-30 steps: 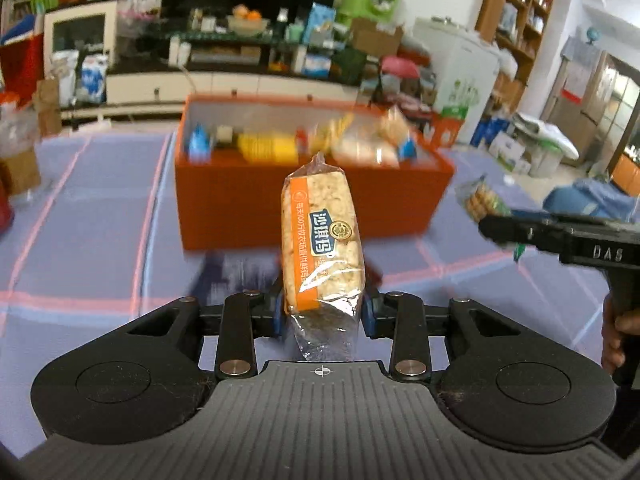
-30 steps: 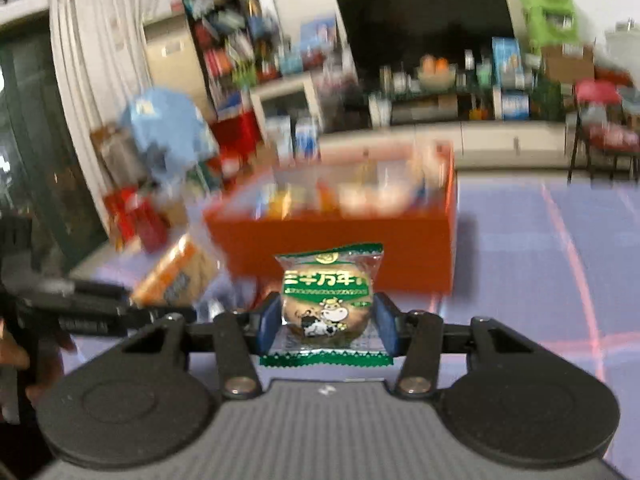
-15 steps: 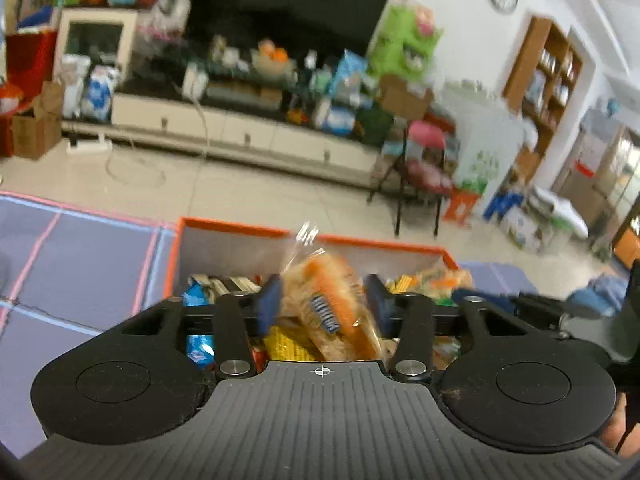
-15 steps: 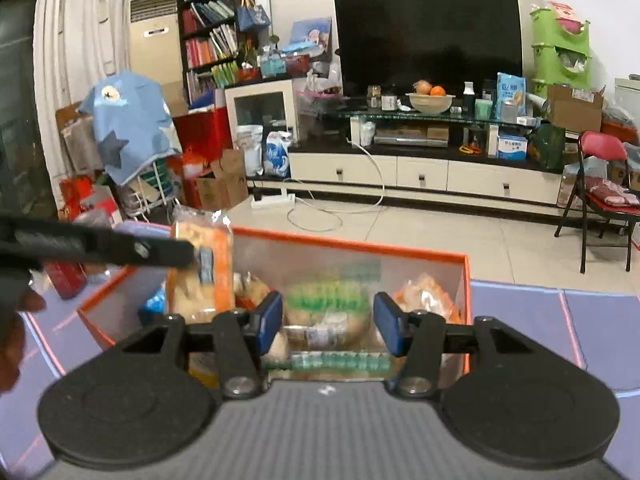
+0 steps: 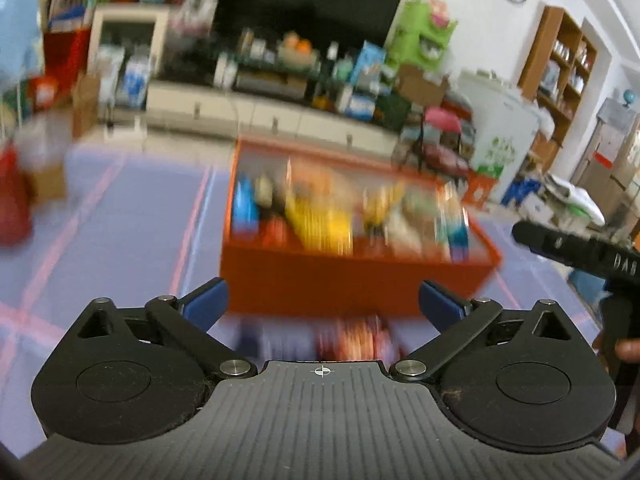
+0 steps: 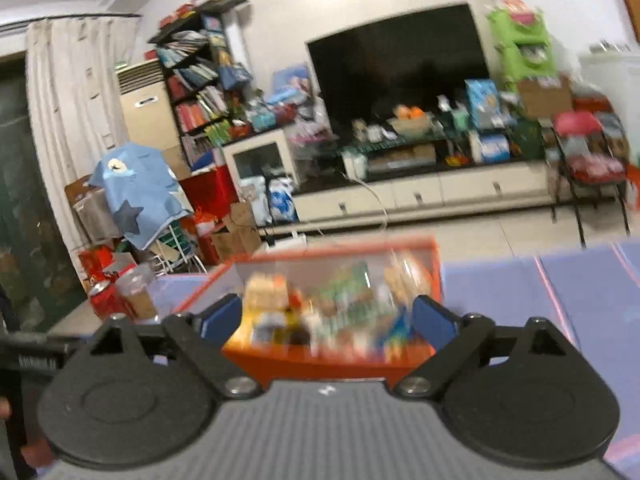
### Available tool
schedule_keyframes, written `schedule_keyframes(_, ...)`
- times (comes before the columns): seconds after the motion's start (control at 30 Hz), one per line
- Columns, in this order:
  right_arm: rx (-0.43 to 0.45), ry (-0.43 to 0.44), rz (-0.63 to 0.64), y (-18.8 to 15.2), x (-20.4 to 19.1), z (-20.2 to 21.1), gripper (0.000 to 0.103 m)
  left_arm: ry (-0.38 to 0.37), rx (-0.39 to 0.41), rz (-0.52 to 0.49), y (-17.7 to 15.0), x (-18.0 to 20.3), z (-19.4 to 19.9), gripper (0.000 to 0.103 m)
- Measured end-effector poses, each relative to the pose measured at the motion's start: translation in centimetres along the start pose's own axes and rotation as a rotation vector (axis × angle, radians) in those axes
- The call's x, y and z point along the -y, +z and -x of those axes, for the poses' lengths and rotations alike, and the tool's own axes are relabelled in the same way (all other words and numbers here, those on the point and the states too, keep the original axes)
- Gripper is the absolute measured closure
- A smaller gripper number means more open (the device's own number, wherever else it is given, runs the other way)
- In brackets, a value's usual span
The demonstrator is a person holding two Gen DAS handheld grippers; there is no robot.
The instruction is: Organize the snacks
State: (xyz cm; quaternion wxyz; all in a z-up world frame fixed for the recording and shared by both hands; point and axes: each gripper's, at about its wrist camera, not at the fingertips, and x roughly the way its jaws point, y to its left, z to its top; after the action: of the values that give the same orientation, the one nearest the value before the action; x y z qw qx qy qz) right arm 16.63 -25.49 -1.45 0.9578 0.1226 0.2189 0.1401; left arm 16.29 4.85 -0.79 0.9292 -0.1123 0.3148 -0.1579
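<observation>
The left gripper [image 5: 323, 305], of matt black plastic, is showing a finely ribbed housing, shiny round metal pivot pins and smooth blue pads [image 5: 206, 303], with bits of fluff clinging to its discs. The right gripper [image 6: 327, 317] is looking the same in make, with a matching matt ribbed body. Ahead of both, the rectangular orange box [image 5: 352, 280] is presenting flat, matt walls, perhaps card or fabric-covered board; blur is hiding the texture. Inside that box, the snack packets [image 5: 320, 220] are glinting like glossy plastic film. Around the box, the purple floor mat [image 5: 132, 232] is appearing smooth and dull, crossed by pink lines.
</observation>
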Motion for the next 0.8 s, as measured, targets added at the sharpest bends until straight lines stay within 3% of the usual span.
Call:
schedule_keyframes(0.13,-0.127,-0.006,-0.164,-4.8,2.0,2.3,0.01,-0.009,-0.119,0.039,-4.6,0.0,-0.1,0.022)
schedule_keyframes(0.27,-0.221,-0.053,-0.204,-7.8,3.3,3.3,0.009,-0.003,-0.135,-0.053,-6.1,1.9,-0.2,0.023)
schedule_keyframes(0.37,-0.227,-0.113,-0.169,-8.0,4.2,4.0,0.01,-0.002,-0.095,-0.153,-4.8,3.8,-1.3,0.022)
schedule_keyframes(0.47,-0.212,-0.133,-0.236,-7.7,5.9,4.7,0.009,-0.019,-0.105,-0.195,-3.1,4.7,-4.1,0.021)
schedule_keyframes(0.67,-0.18,-0.077,-0.281,-7.1,6.8,5.7,0.009,0.049,-0.224,-0.245,-2.1,6.3,-11.1,0.042)
schedule_keyframes(0.73,-0.177,-0.072,-0.271,-6.7,6.9,5.8,0.009,0.069,-0.216,-0.258,-2.8,7.4,-11.0,0.042)
schedule_keyframes(0.8,-0.175,-0.075,-0.282,-6.6,7.4,6.0,0.009,0.008,-0.215,-0.248,-3.6,8.7,-9.8,0.042)
